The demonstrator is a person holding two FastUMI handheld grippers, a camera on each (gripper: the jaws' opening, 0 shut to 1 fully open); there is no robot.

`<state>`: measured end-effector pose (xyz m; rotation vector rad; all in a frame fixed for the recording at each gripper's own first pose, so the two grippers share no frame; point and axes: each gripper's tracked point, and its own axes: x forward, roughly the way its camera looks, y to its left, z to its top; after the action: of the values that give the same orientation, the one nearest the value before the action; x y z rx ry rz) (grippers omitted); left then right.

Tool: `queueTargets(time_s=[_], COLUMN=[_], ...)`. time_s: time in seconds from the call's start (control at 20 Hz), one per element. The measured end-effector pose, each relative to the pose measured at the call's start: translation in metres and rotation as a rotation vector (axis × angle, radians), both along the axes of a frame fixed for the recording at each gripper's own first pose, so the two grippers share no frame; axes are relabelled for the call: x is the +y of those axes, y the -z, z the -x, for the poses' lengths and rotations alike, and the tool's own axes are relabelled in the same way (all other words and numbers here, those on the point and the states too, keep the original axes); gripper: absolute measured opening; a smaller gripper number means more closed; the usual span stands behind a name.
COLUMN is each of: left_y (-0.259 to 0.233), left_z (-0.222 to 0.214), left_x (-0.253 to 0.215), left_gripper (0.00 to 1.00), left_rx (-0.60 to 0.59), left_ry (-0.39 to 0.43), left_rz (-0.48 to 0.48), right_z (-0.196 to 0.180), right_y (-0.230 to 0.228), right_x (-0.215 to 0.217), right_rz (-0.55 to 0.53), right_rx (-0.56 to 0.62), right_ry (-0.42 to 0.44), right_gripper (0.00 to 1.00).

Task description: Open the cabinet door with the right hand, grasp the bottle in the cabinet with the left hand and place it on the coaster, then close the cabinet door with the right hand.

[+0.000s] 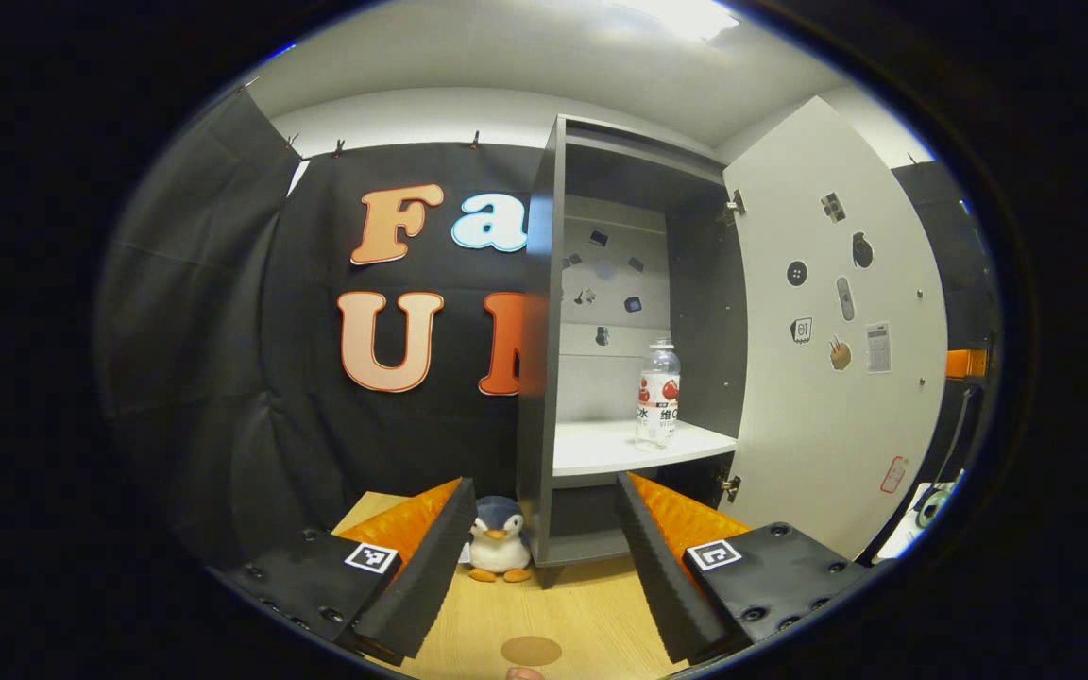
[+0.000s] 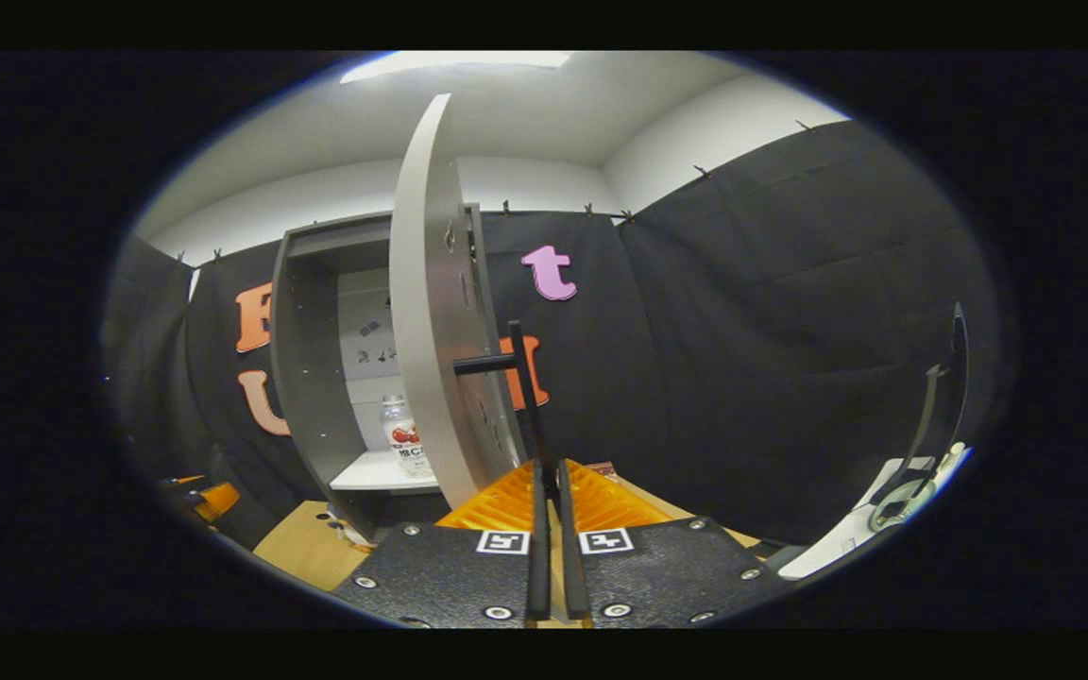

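On the wooden table lies a round coaster, before the open cabinet with the bottle. The left gripper has its jaws wide apart. In the right gripper view, the right gripper is closed on the door handle.

In the left gripper view the cabinet stood right of centre, its door swung to the right. The bottle stood on the shelf inside. A toy penguin sat lower centre, the coaster at bottom centre on the table.
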<state>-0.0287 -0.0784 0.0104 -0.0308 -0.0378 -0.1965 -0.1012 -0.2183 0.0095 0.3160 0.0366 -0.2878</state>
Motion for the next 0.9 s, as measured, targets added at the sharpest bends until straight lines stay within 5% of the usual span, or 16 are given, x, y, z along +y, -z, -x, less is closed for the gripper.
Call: queueTargets(time_s=[0.1, 0.15, 0.25, 0.35, 0.45, 0.5, 0.6, 0.85, 0.9], left_y=[0.000, 0.000, 0.000, 0.000, -0.001, -0.002, -0.004, -0.008, -0.011], left_z=[0.000, 0.000, -0.001, -0.004, -0.004, -0.004, -0.007, -0.009, -0.010], left_x=[-0.009, -0.013, -0.018, -0.023, -0.028, -0.029, -0.034, -0.048, -0.051], left_gripper=[0.94, 0.94, 0.96, 0.96, 0.96, 0.94, 0.94, 0.96, 0.94], left_rx=[-0.001, -0.002, -0.004, -0.004, -0.008, -0.010, -0.015, -0.023, -0.026], left_ry=[0.013, 0.017, 0.028, 0.038, 0.050, 0.054, 0.067, 0.096, 0.100], left_rz=[0.002, -0.001, -0.007, -0.010, -0.008, -0.008, -0.008, -0.012, -0.012], right_z=[0.002, 0.001, 0.006, 0.018, 0.030, 0.037, 0.048, 0.061, 0.064], right_y=[0.002, 0.002, 0.003, 0.008, 0.012, 0.014, 0.012, 0.005, 0.003], right_x=[-0.013, -0.017, -0.020, -0.027, -0.035, -0.039, -0.040, -0.020, -0.011], right_rz=[0.018, 0.020, 0.027, 0.035, 0.033, 0.036, 0.025, 0.038, 0.061], right_rx=[0.011, 0.016, 0.024, 0.039, 0.049, 0.054, 0.046, 0.031, 0.039], right_ry=[-0.020, -0.024, -0.011, 0.037, 0.087, 0.112, 0.143, 0.151, 0.144], right_gripper=[0.08, 0.22, 0.27, 0.17, 0.24, 0.36, 0.39, 0.67, 0.60])
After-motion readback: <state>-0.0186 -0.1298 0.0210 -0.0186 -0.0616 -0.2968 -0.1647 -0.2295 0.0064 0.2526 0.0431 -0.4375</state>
